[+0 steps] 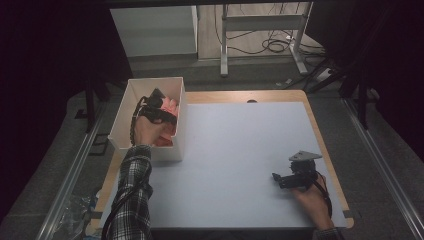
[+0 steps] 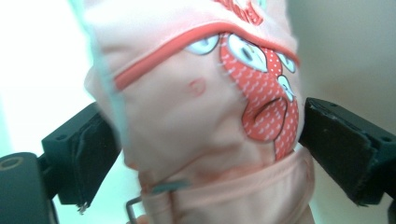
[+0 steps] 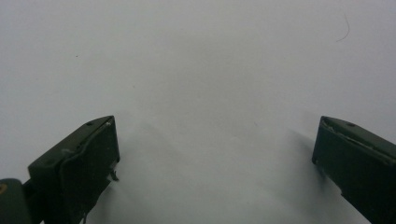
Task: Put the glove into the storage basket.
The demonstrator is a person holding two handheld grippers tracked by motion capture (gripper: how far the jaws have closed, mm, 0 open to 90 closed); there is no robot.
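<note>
Upper left, the left tool [image 1: 161, 102] parts around a pink printed cloth garment [image 2: 205, 121] inside the white cardboard box [image 1: 131, 95]; lift clear without snagging; right tool [image 1: 278, 179] rests released on the desk [image 1: 235, 145].

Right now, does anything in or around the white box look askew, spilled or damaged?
Nothing stands out. The pink garment sits bunched inside the white box, between the left gripper's parted jaws. The right gripper rests open on the bare white table.

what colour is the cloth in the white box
Peach-pink cloth with coral-red trim and a red dotted patch; clearest in the left gripper view.
</note>
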